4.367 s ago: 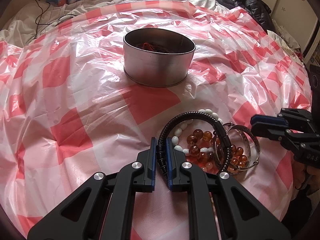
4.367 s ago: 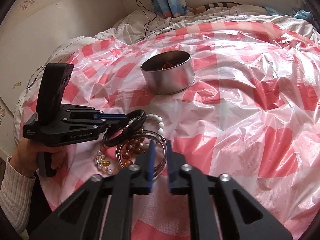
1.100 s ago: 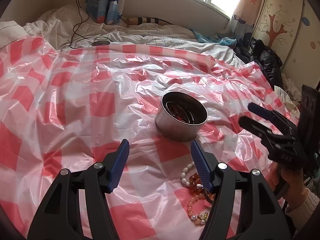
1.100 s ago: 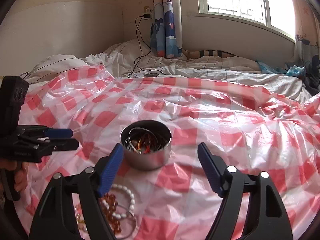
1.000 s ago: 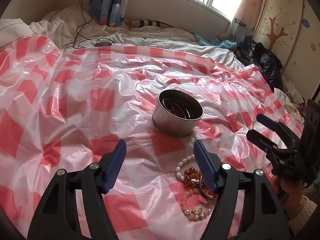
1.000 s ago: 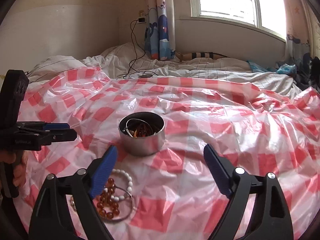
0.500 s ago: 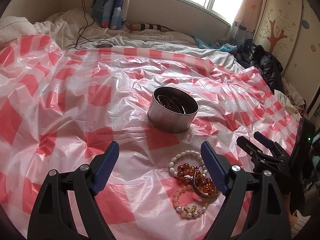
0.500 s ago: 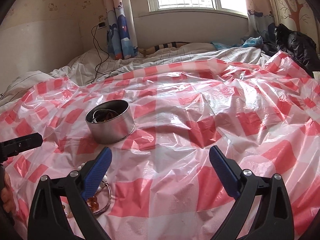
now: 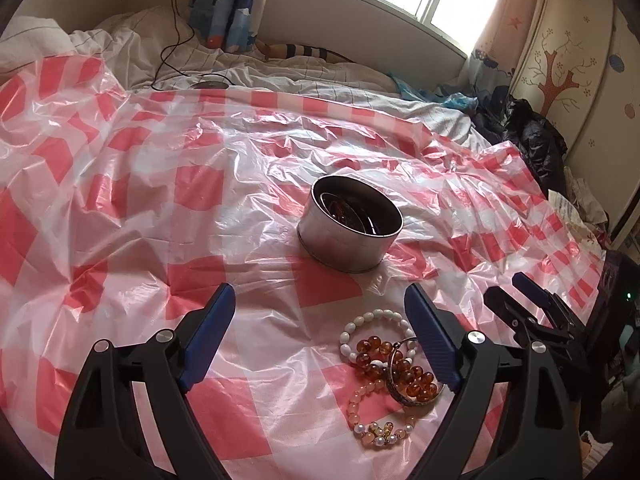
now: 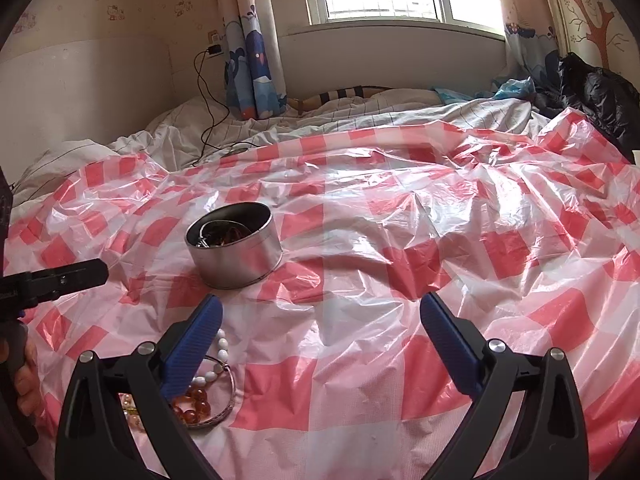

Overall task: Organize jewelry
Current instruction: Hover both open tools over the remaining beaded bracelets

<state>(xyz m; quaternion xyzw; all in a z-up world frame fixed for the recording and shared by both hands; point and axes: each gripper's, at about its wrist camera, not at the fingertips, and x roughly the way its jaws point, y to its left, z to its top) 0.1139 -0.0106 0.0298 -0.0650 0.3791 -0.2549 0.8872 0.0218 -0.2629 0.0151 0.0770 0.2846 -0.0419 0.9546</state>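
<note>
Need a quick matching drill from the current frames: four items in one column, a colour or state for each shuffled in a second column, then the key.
Items
1. round tin
2. oval-bead bracelet
3. round-bead bracelet
4. left gripper

Colour or state
A. amber
B. open, holding nothing
C. white
D. bare metal, jewelry inside

Pairs: 1-D, 2-C, 3-A, 4-B

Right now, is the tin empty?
No. The tin stands upright and lidless, with bangles and amber beads visible inside.
</note>
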